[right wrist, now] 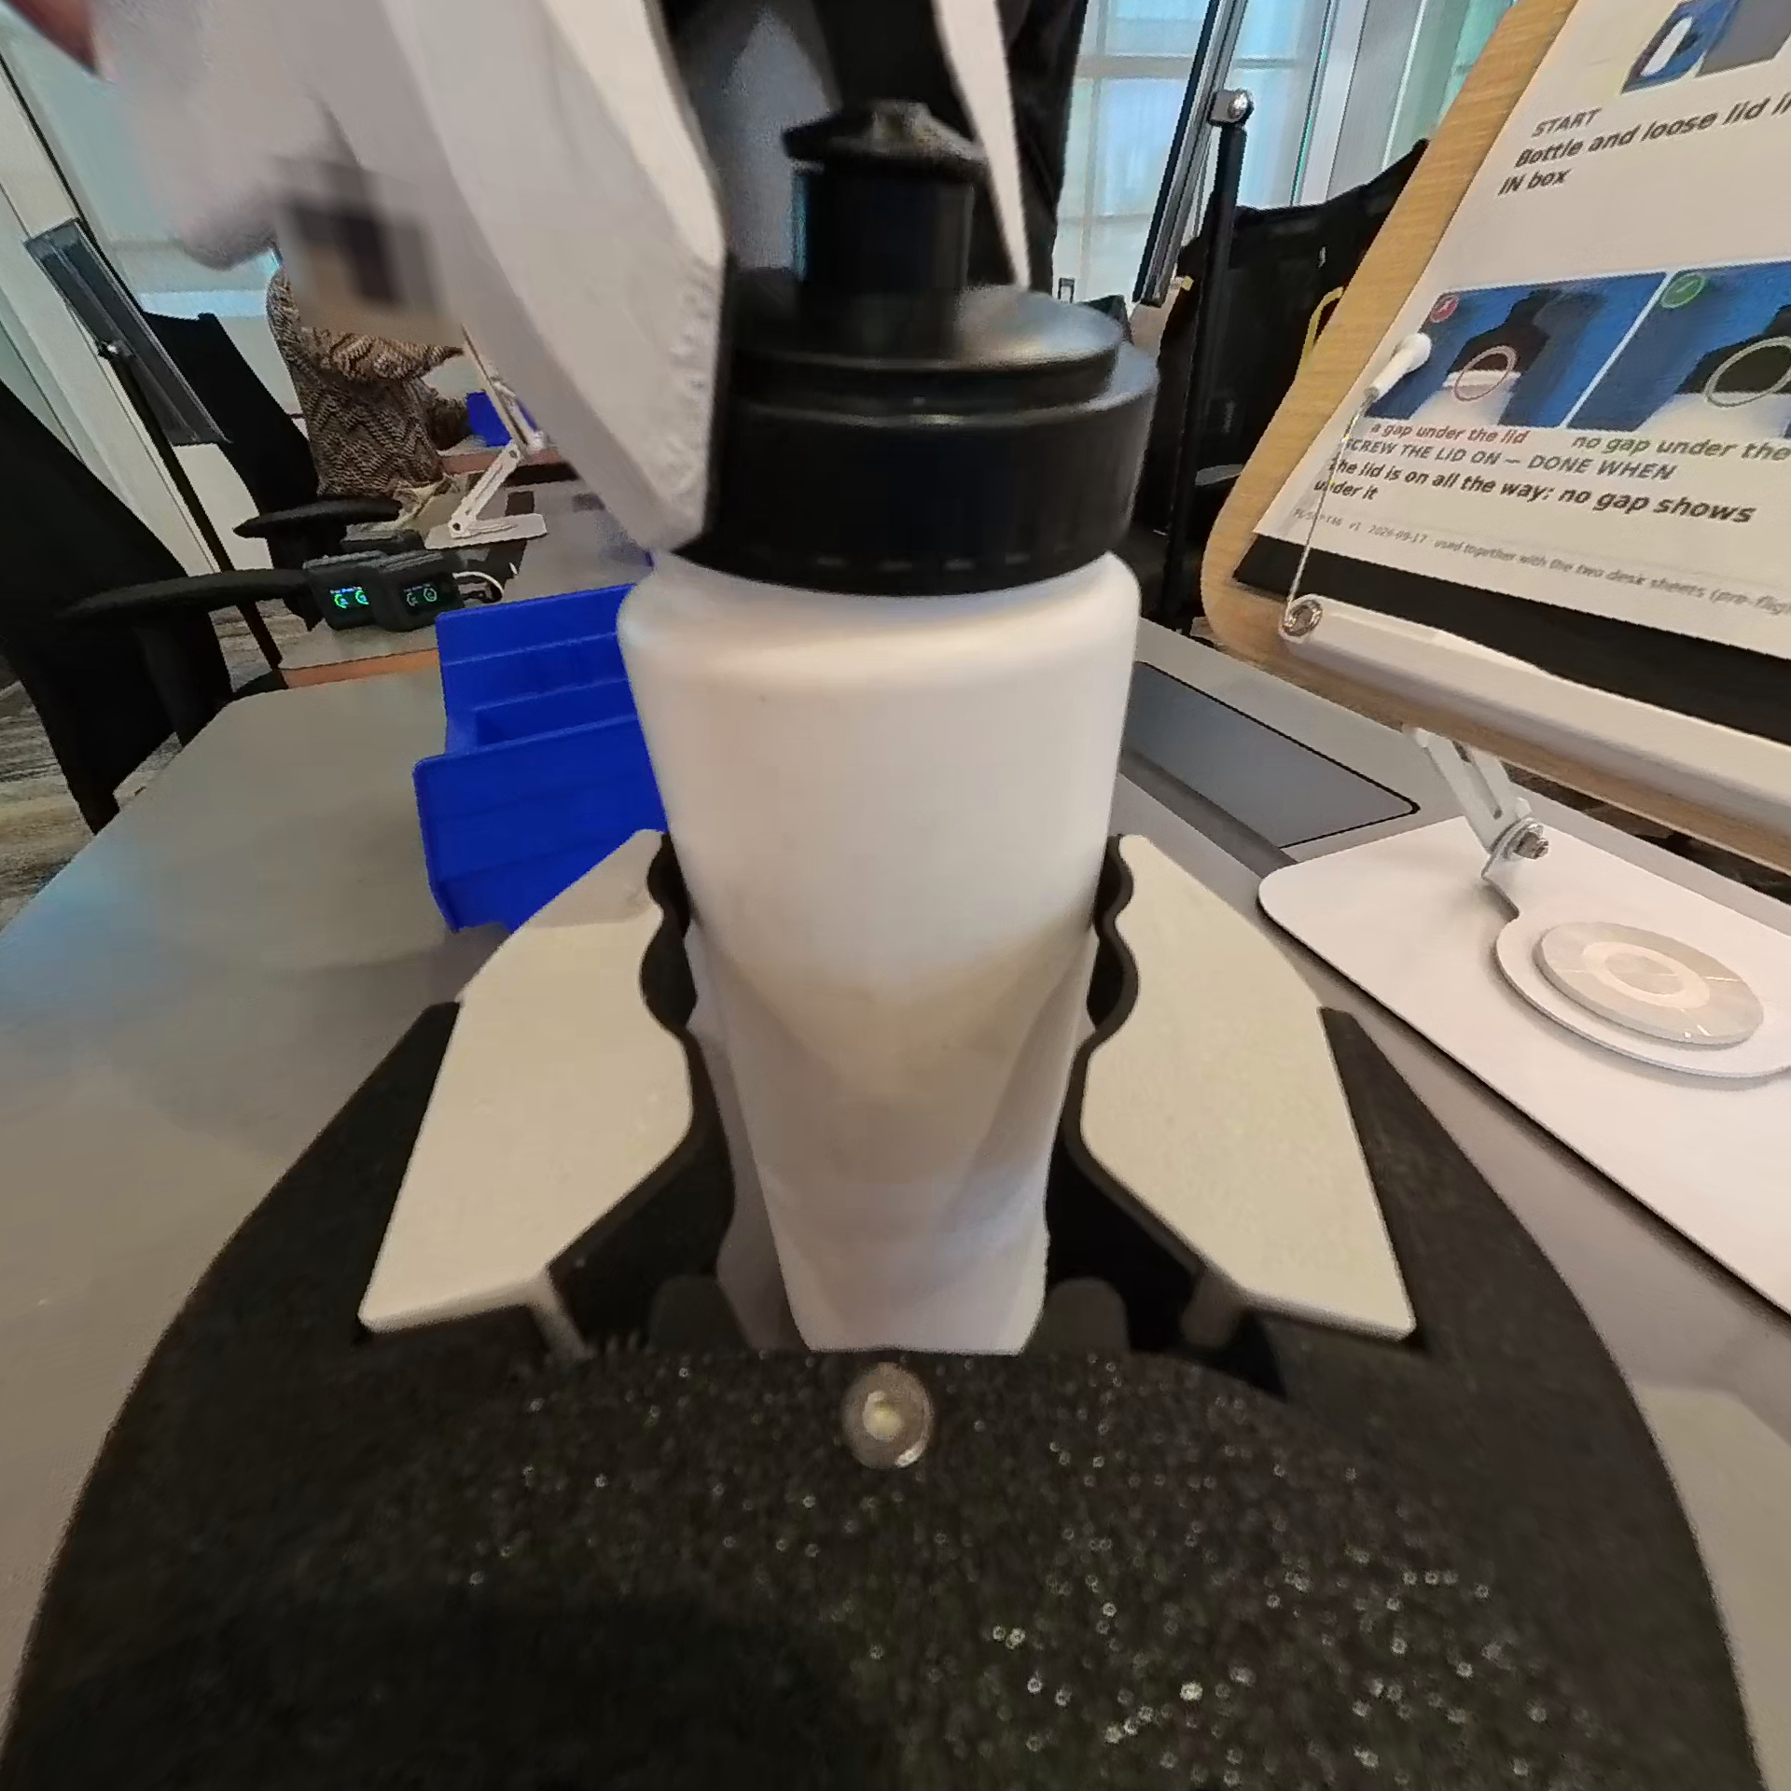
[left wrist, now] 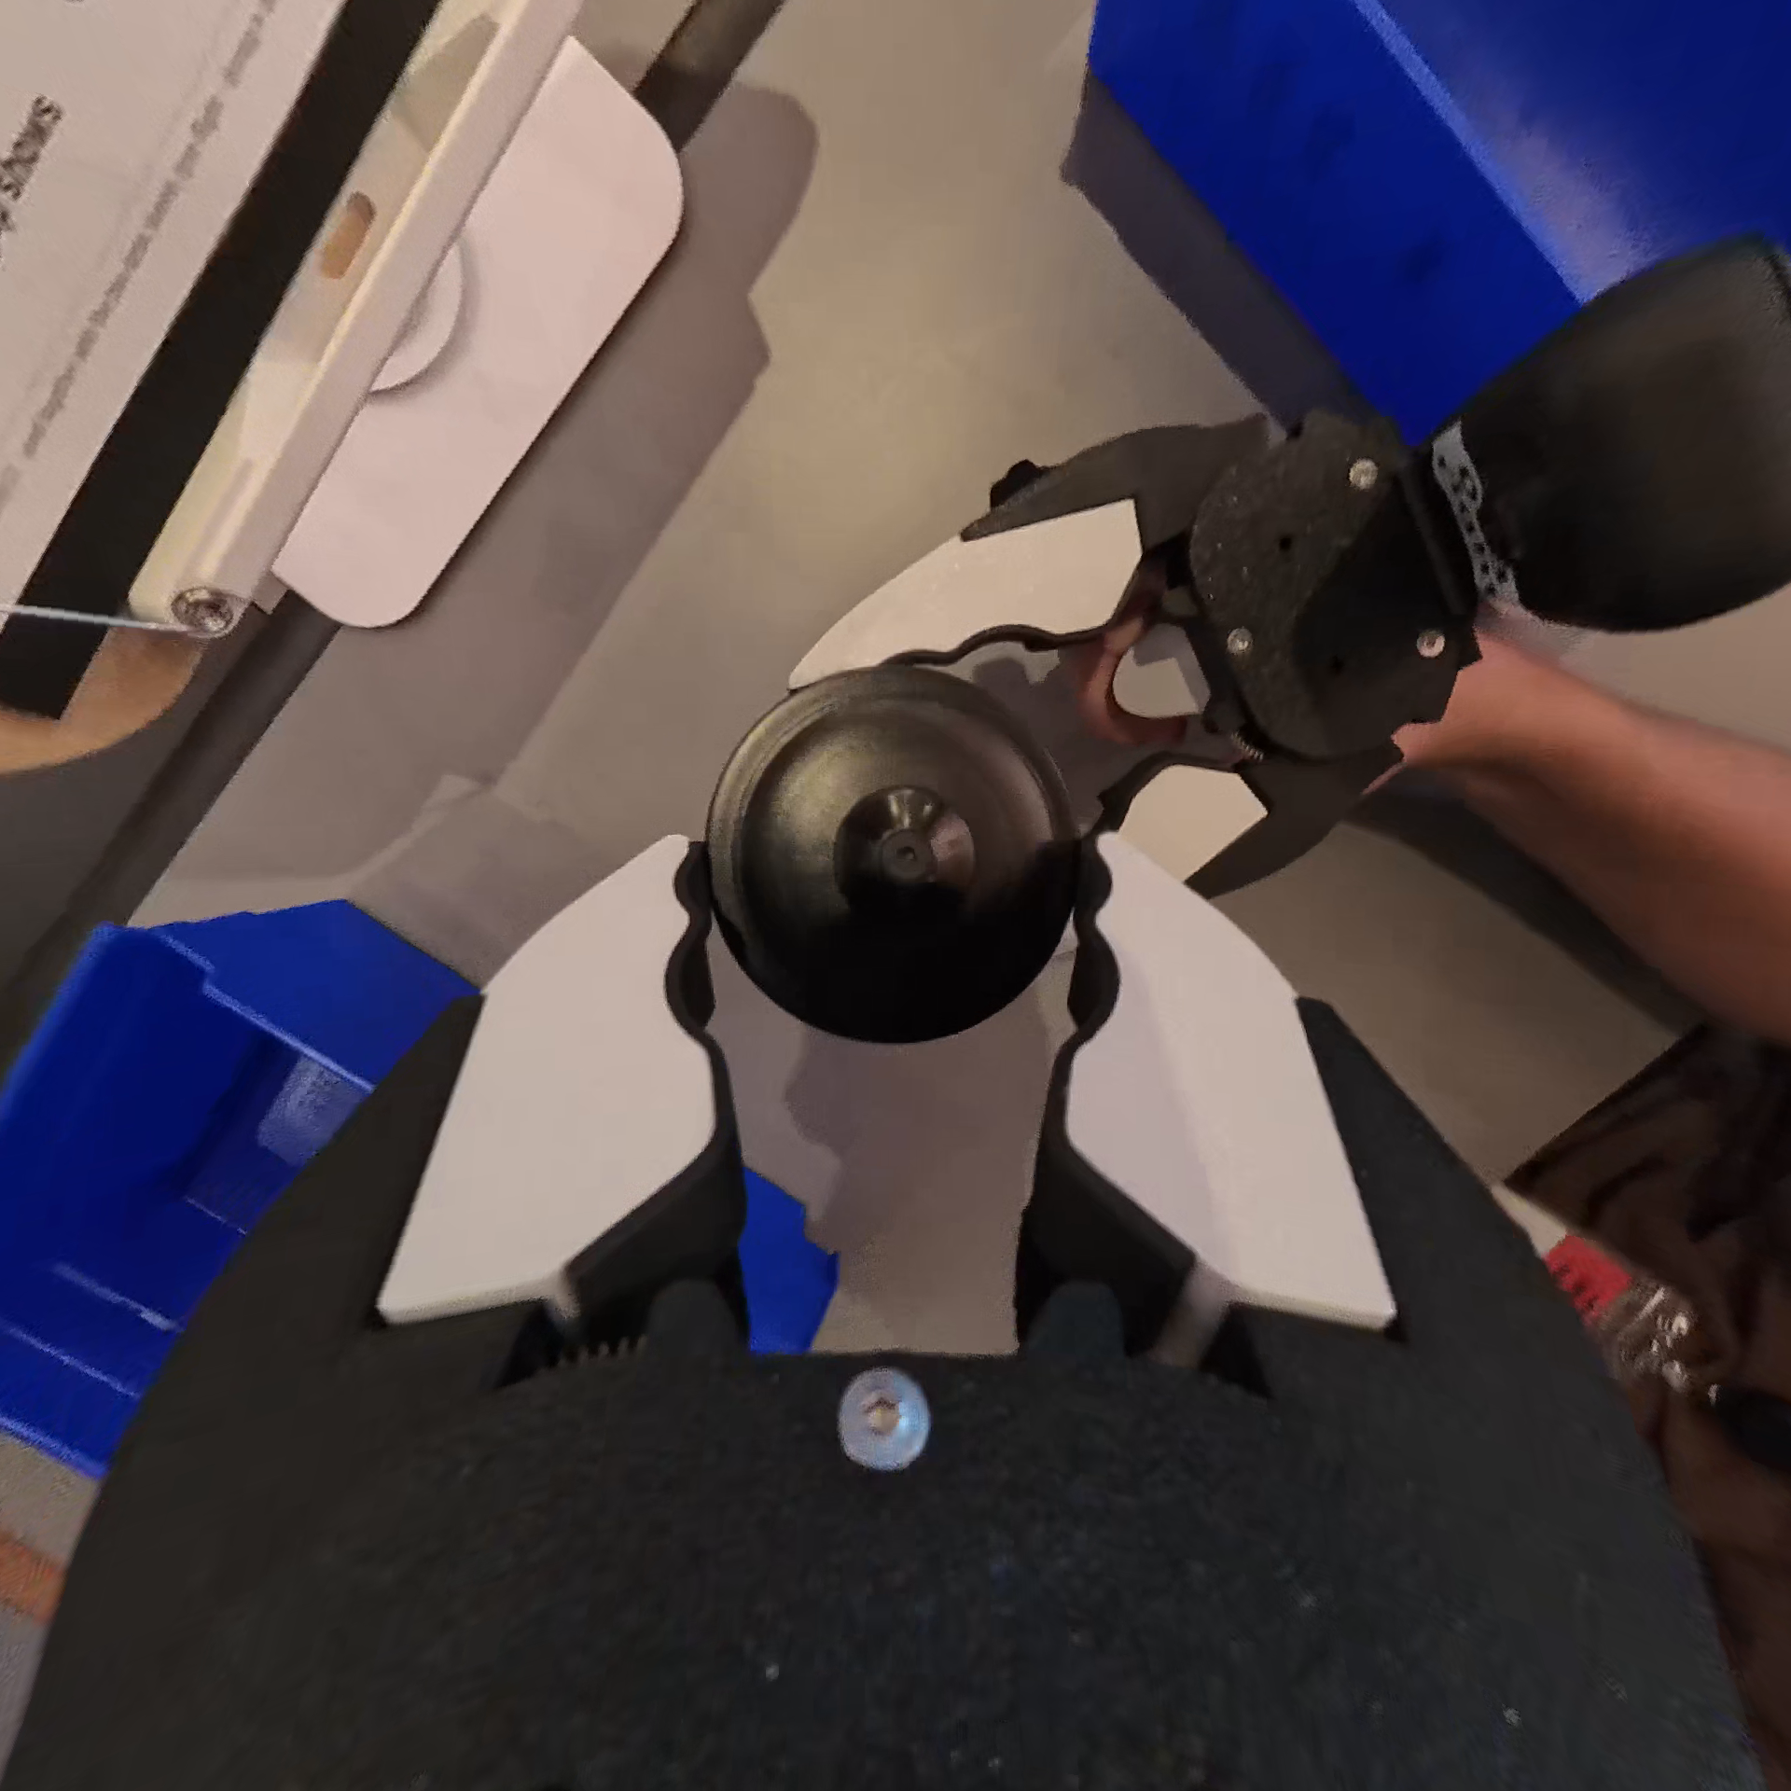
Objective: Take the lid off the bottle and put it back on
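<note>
A white bottle (right wrist: 872, 737) stands upright on the grey table (right wrist: 194, 872) with a black spouted lid (right wrist: 930, 465) sitting on its neck. My right gripper (right wrist: 889, 872) is shut on the bottle's body, with both pads pressed against its sides. In the left wrist view I look straight down on the lid (left wrist: 872, 775). My left gripper (left wrist: 894, 872) comes from above and is shut on the lid's rim, a pad on each side. One of its white fingers (right wrist: 581, 339) shows beside the lid in the right wrist view. A right gripper finger (left wrist: 901, 620) shows behind the lid.
A blue bin (right wrist: 523, 756) stands just behind the bottle on the left; two blue bins (left wrist: 1357, 194) (left wrist: 194, 1115) show from above. An instruction board (right wrist: 1599, 388) on a white stand base (right wrist: 1454, 969) is at the right. A person's hand (left wrist: 1599, 775) holds the right gripper.
</note>
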Available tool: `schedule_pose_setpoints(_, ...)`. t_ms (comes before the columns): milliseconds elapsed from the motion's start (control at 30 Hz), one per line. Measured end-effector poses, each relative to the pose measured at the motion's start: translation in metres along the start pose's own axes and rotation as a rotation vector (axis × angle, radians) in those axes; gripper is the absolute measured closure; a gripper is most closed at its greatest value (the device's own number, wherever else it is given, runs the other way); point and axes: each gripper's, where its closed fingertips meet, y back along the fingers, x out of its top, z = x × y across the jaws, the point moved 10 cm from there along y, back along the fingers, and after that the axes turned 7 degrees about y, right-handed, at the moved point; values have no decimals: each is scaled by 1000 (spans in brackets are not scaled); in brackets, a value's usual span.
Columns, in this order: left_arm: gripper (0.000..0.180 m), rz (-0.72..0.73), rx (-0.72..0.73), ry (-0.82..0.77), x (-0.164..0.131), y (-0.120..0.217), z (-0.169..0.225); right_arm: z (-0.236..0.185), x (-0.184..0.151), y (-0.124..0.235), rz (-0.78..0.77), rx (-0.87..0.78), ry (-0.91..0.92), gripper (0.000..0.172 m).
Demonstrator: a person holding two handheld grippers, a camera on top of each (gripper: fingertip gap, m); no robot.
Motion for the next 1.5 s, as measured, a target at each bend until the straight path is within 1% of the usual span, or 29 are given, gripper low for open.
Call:
schedule_pose_setpoints(167,109,127,39,129,-10,-1,4,-1,1,0,-14,-10,6,91)
schedule_pose_setpoints(400,109,317,68,232,-23,-4,7,-2,2,-2,-25,-39,3,91)
schedule_pose_setpoints(533,109,382,81,256,-28,-6,9,-2,2,-2,-25,-41,2,91)
schedule_pose_setpoints(833,110,568,161,276,-40,-13,18,-3,2,-3,-31,-47,2,91)
schedule_pose_setpoints(1033,110,647,140,312,-44,-15,16,-3,2,-3,-32,-51,0,91)
schedule_pose_setpoints(1233,110,751,157,253,-51,-19,19,-3,2,-3,-33,-49,3,91)
schedule_pose_setpoints(1300,108,766,122,228,-52,-16,20,-3,2,-2,-33,-48,3,91)
schedule_pose_setpoints(1367,94,759,89,215,-50,-6,19,-3,2,-3,-33,-48,3,91)
schedule_pose_setpoints(1400,92,738,75,202,-48,-1,19,-3,2,-3,-33,-48,2,91)
schedule_pose_setpoints(1467,81,647,70,174,-40,7,17,-3,2,-3,-31,-47,1,91)
schedule_pose_setpoints(1500,79,603,70,147,-36,11,16,-3,2,-3,-31,-47,1,91)
